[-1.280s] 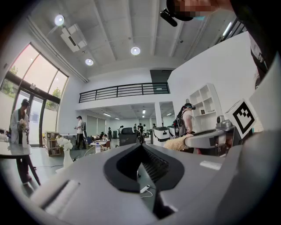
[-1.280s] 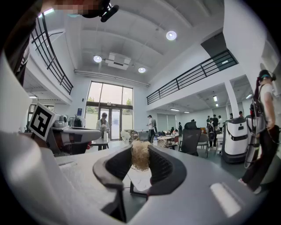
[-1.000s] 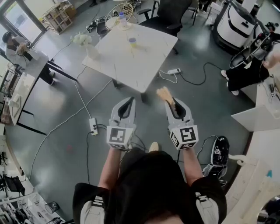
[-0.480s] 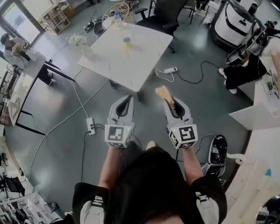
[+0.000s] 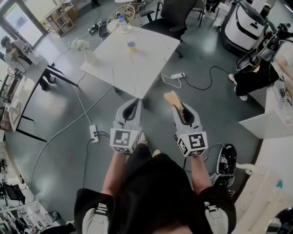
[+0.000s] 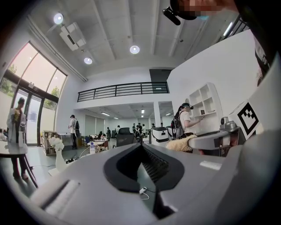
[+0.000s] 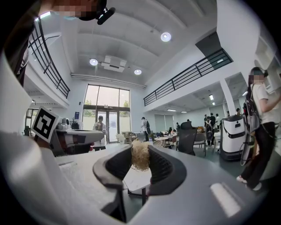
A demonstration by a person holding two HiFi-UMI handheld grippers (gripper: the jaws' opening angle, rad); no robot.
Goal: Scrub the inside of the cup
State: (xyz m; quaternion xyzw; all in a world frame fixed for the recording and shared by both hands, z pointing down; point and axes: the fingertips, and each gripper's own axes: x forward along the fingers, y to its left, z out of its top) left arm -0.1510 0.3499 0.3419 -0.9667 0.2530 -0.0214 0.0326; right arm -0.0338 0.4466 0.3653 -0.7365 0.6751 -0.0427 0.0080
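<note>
A small cup (image 5: 132, 45) stands on the white square table (image 5: 137, 68) ahead of me, well beyond both grippers. My right gripper (image 5: 176, 106) is shut on a tan fibrous scrubber (image 5: 172, 98), whose tuft sticks out past the jaw tips. The right gripper view shows that scrubber (image 7: 140, 154) pinched between the black pads, with the table (image 7: 135, 178) behind it. My left gripper (image 5: 132, 104) is held level beside the right one, shut with nothing in it. In the left gripper view its pads (image 6: 151, 163) meet, and the scrubber (image 6: 180, 144) shows off to the right.
A vase of white flowers (image 5: 88, 54) and a bottle (image 5: 121, 22) also stand on the table. An office chair (image 5: 171, 13) is behind it. Power strips (image 5: 178, 75) (image 5: 94, 133) and cables lie on the grey floor. People stand at the left (image 5: 13, 48) and right (image 5: 256, 73).
The table and cup have drifted slightly left in the head view as I step across the floor. Both grippers keep their pose, and the scrubber stays held.
</note>
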